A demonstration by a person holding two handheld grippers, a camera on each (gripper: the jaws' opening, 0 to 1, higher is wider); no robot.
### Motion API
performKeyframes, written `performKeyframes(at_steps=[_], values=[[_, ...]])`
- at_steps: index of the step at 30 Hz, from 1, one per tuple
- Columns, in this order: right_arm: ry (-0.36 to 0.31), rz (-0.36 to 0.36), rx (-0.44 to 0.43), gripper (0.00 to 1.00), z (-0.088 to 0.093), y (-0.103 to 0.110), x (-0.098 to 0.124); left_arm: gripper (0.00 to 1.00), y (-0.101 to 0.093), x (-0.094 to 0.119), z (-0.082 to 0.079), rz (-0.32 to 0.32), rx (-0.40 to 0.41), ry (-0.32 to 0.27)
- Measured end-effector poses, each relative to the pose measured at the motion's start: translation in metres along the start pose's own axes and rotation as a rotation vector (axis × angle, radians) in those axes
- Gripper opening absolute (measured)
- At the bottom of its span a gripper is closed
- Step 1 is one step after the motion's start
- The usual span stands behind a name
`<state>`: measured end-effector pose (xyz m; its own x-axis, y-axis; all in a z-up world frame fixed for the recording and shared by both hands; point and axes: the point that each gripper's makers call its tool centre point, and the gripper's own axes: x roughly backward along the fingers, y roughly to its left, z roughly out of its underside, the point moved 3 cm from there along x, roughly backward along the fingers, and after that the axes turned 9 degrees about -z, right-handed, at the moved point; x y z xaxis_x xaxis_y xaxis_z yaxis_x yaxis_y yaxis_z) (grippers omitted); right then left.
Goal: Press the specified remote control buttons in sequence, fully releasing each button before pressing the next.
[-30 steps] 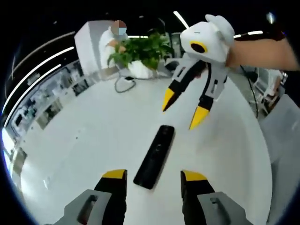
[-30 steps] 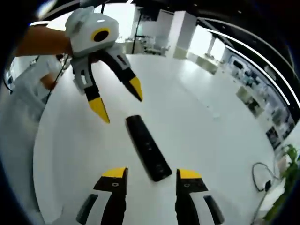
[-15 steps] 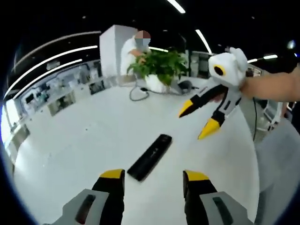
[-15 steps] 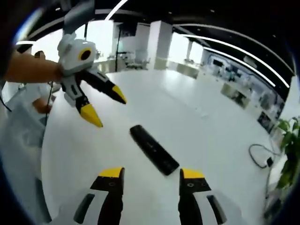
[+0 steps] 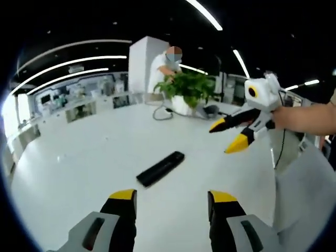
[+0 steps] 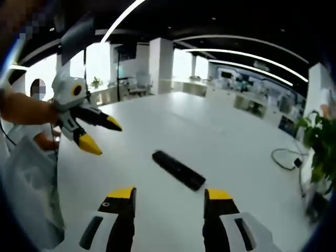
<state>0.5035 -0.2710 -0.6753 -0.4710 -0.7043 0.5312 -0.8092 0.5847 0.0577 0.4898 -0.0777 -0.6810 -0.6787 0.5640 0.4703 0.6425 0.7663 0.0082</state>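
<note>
A black remote control lies flat on the white table, also seen as the remote in the right gripper view. My left gripper is open, held well back from the remote and above the table. In the right gripper view it appears as the left gripper at the left, held by a hand, jaws apart. My right gripper is open too, nothing between its jaws. The left gripper view has the right gripper hanging to the right of the remote, clear of it.
A potted green plant and a cable sit at the table's far end, with a person behind them. The plant and cable are at the right in the right gripper view. Another person stands at the left.
Both grippers have drawn back and up from the remote, which now looks smaller and farther off. The views have levelled, showing more of the room. The remote itself lies as before.
</note>
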Motion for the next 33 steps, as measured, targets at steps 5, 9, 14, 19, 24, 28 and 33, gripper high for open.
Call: performKeyframes(at_steps=[5, 9, 14, 19, 24, 28, 33], values=[[-0.033, 0.013, -0.009, 0.50, 0.002, 0.014, 0.010, 0.56, -0.006, 0.022, 0.001, -0.024, 0.067, -0.038], [-0.061, 0.019, -0.028, 0.51, 0.005, 0.024, 0.018, 0.57, -0.008, 0.037, 0.000, -0.038, 0.081, -0.057], [-0.085, 0.027, -0.045, 0.53, 0.009, 0.033, 0.028, 0.58, -0.012, 0.051, -0.001, -0.048, 0.096, -0.081], [-0.094, 0.032, -0.051, 0.54, 0.017, 0.042, 0.041, 0.59, -0.018, 0.066, 0.005, -0.053, 0.143, -0.101], [-0.112, 0.038, -0.072, 0.57, 0.025, 0.049, 0.054, 0.59, -0.024, 0.076, 0.012, -0.055, 0.147, -0.102], [-0.132, 0.035, -0.096, 0.59, 0.027, 0.059, 0.061, 0.61, -0.029, 0.086, 0.017, -0.048, 0.166, -0.108], [-0.144, 0.016, -0.124, 0.59, 0.030, 0.071, 0.066, 0.61, -0.038, 0.094, 0.023, -0.035, 0.181, -0.103]])
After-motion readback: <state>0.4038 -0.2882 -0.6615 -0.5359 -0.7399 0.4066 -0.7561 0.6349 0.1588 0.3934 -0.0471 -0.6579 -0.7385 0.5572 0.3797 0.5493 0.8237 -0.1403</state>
